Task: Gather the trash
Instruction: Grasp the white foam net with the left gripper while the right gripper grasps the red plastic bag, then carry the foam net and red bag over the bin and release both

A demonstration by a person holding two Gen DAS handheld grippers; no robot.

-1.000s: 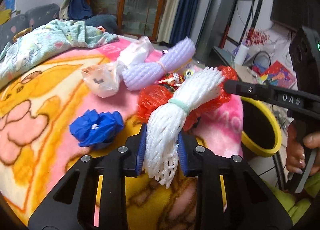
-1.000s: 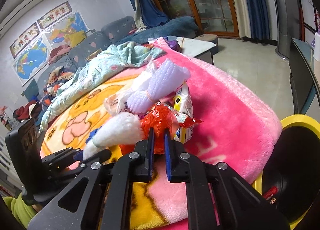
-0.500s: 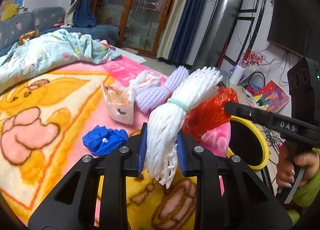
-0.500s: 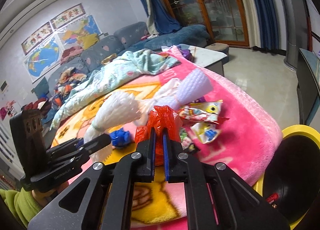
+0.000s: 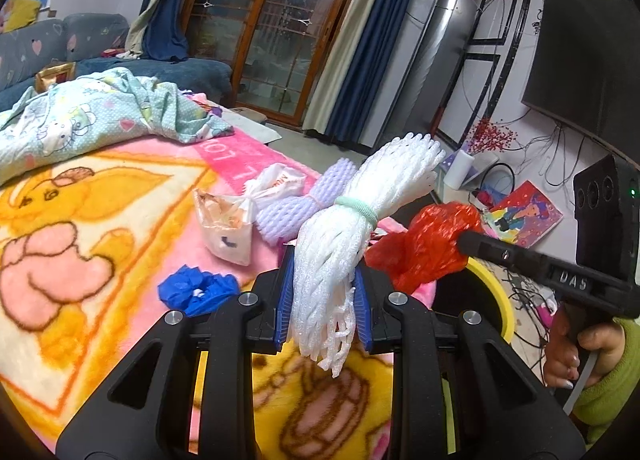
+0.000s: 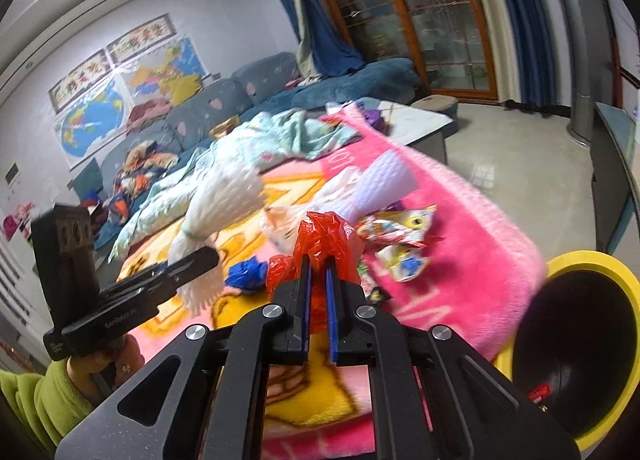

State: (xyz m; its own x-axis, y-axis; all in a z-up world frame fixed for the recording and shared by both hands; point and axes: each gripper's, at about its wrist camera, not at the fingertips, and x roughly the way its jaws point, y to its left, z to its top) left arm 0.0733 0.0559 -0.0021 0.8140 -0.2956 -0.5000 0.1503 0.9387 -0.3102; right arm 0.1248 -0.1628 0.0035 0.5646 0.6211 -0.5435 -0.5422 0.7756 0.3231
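My left gripper [image 5: 323, 284] is shut on a bundle of white foam netting [image 5: 356, 220] tied with a pale green band, lifted above the blanket. My right gripper [image 6: 318, 272] is shut on a crumpled red plastic bag [image 6: 324, 238], also held in the air; the bag [image 5: 424, 248] shows at its tip in the left wrist view. The white netting [image 6: 218, 200] hangs from the left gripper in the right wrist view. A yellow-rimmed black bin [image 6: 580, 344] stands at the bed's near right corner, below and right of the red bag.
On the pink and yellow blanket [image 5: 80, 228] lie a blue wad [image 5: 196, 292], a clear plastic bag [image 5: 228, 224], a purple foam net [image 5: 296, 208] and snack wrappers [image 6: 400, 236]. A light blue quilt [image 5: 92, 116] is heaped behind. A hand in a green sleeve [image 5: 600, 376] holds the right gripper.
Both grippers have risen off the blanket with their loads. The red bag came up from the pile and moved right toward the bin; the snack wrappers under it are now uncovered.
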